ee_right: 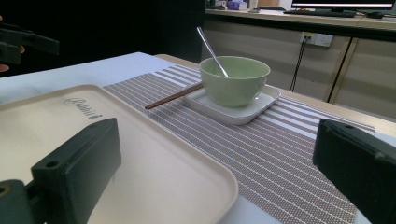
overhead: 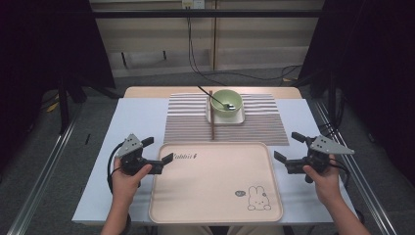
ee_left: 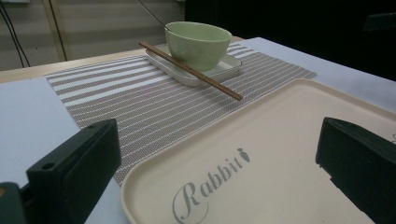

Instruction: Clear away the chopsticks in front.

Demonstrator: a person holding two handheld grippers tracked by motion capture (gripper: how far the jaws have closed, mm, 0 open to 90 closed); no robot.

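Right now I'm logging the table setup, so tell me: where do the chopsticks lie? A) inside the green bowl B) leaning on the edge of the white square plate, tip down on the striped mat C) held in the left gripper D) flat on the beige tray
B: the chopsticks rest across the rim of the white square plate beside the green bowl, their lower end on the striped mat.

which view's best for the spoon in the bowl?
Right gripper view: the spoon shows its handle rising from the green bowl. The high view shows it small, handle and tip in the bowl. The left gripper view shows just a thin piece of handle behind the rim.
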